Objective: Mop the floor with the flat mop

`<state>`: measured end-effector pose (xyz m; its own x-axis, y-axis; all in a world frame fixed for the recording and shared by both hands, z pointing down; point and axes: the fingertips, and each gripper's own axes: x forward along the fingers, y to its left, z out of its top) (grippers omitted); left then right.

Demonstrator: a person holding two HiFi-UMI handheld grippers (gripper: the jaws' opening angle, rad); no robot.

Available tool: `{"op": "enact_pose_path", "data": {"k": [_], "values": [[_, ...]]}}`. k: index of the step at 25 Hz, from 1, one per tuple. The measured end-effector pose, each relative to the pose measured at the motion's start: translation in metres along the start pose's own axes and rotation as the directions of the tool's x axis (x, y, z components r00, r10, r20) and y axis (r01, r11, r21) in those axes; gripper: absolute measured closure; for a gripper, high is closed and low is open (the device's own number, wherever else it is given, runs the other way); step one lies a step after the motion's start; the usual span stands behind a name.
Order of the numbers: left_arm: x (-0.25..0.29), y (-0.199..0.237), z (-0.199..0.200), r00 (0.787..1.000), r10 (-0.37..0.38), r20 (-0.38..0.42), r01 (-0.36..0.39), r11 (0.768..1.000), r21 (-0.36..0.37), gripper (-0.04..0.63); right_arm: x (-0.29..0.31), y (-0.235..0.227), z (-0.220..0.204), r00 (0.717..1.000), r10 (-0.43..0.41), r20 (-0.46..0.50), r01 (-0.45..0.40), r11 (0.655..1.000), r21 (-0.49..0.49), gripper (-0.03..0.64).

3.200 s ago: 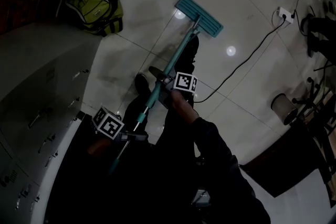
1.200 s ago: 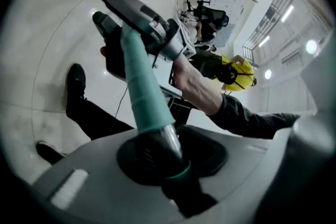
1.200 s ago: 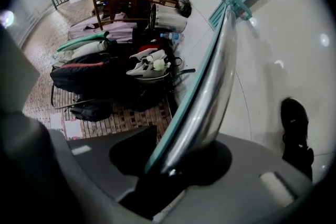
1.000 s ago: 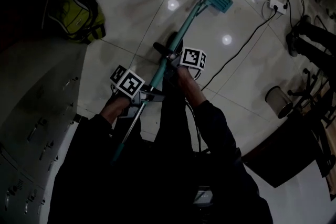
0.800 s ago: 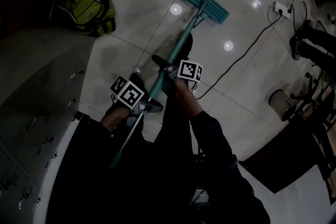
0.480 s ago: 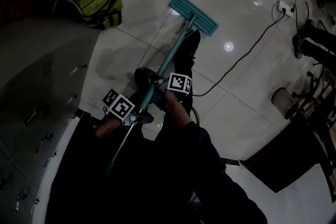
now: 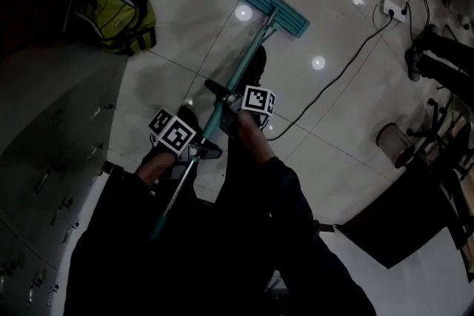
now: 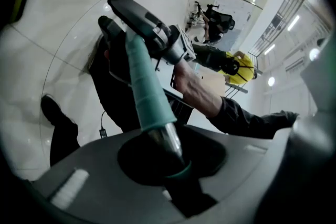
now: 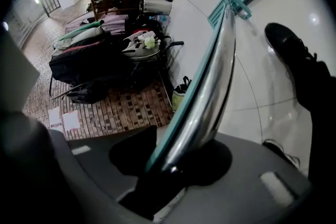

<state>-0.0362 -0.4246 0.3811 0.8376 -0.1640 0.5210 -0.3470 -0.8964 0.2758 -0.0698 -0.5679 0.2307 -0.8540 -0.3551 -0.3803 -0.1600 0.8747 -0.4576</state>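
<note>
The flat mop's teal mop head [image 7: 274,9] lies flat on the pale tiled floor [image 7: 348,137], well ahead of both grippers. It sits at the far end of the handle [image 7: 254,49], which runs back through them toward the person.

The right gripper [image 7: 220,95] is the forward one, clamped on the bare chrome stretch of the handle; its own view looks straight down the shaft to the head. The left gripper [image 7: 203,151] sits just behind it, closed round the tube where the teal grip sleeve ends. Its jaws have just been opening slightly, yet the handle is between them and looks held.

A dark shoe [image 7: 254,66] stands beside the shaft, between the right gripper and the head. A yellow-green backpack [image 7: 118,5] and a grey cabinet [image 7: 52,152] lie off the left gripper's side. A black cable [image 7: 333,89] trails over the tiles off the right gripper's side.

This looks like the middle of a mopping stroke. The next move probably calls for a firm two-point hold, with the head kept flat as it slides and steered clear of the shoe and cable.
</note>
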Motion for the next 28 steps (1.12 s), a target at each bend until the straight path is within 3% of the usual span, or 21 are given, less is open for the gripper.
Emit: {"op": "enact_pose_path", "data": {"k": [11,17,22,28], "values": [[0.034,-0.082,0.250,0.999,-0.021,0.029,0.020,0.999,0.043,0.499,-0.050,0.045,0.261,1.000,-0.005,0.007,0.005,0.999,-0.053,0.446],[0.045,-0.097,0.337,0.999,-0.027,0.037,0.024,0.997,0.068,0.506,-0.061,0.054,0.354,1.000,-0.016,0.020,0.018,0.995,-0.093,0.446],[0.044,-0.095,0.347,0.999,-0.034,0.042,0.031,0.998,0.056,0.512,-0.056,0.054,0.364,1.000,-0.018,0.014,0.019,0.993,-0.112,0.445],[0.035,-0.106,0.282,0.998,-0.049,0.035,0.046,0.995,0.086,0.504,-0.058,0.074,0.300,1.000,0.010,0.017,-0.008,0.992,-0.122,0.442]]}}
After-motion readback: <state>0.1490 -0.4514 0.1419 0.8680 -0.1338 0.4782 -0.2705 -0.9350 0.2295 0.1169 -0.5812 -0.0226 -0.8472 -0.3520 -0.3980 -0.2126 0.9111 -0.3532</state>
